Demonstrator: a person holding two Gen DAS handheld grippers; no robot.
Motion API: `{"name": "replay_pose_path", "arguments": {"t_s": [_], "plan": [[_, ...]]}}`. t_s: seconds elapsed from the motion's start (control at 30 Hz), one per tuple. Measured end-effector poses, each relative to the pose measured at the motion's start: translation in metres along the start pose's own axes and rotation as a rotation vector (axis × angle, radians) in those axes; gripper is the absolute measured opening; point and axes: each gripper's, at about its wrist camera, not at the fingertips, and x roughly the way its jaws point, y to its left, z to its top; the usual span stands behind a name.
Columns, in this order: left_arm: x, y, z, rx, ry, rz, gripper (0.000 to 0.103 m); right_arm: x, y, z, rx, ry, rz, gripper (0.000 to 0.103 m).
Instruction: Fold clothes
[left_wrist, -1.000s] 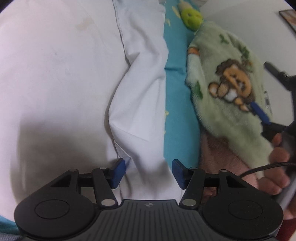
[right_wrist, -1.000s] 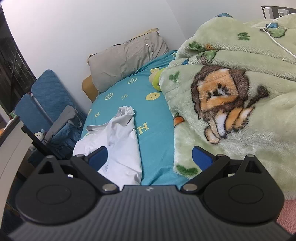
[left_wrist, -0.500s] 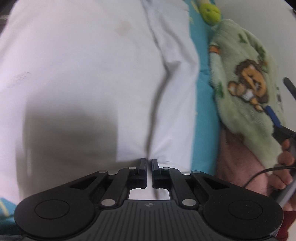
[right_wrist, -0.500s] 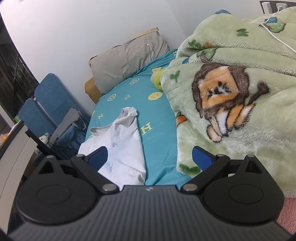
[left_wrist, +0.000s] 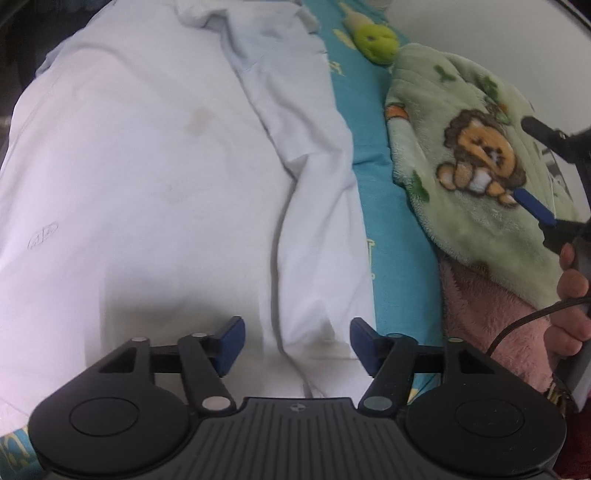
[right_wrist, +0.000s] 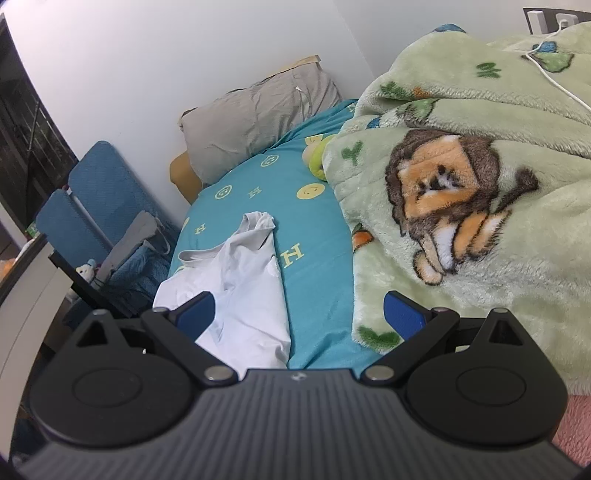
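Observation:
A white T-shirt (left_wrist: 155, 177) lies spread on the teal bed sheet (left_wrist: 373, 192), with its right side folded over in a long crease. It also shows in the right wrist view (right_wrist: 243, 288). My left gripper (left_wrist: 295, 339) is open and empty just above the shirt's near hem, straddling the crease. My right gripper (right_wrist: 299, 314) is open and empty, held above the bed's near right side. It shows in the left wrist view (left_wrist: 532, 210) over the blanket, in a hand.
A green lion-print blanket (right_wrist: 461, 206) is heaped along the bed's right side over a pink one (left_wrist: 495, 317). A grey pillow (right_wrist: 258, 114) and a green plush toy (right_wrist: 317, 158) lie at the head. Blue chairs (right_wrist: 99, 206) stand left of the bed.
My left gripper was open, shut on the shirt's fold half a second ago, and is open again, pulled back a little. The right gripper has barely moved.

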Motion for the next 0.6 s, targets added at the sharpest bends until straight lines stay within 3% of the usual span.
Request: {"name": "replay_pose_path", "arguments": {"t_s": [0.07, 0.33, 0.6], "plan": [[0.003, -0.006, -0.001, 0.032, -0.014, 0.025, 0.076, 0.001, 0.001, -0.001, -0.007, 0.007, 0.002, 0.099], [0.002, 0.001, -0.015, 0.207, -0.112, 0.208, 0.076, 0.008, 0.007, -0.012, -0.078, 0.062, 0.018, 0.099], [-0.025, 0.023, -0.015, 0.12, -0.232, 0.202, 0.08, 0.011, 0.025, -0.04, -0.157, 0.169, 0.042, 0.099]]}}
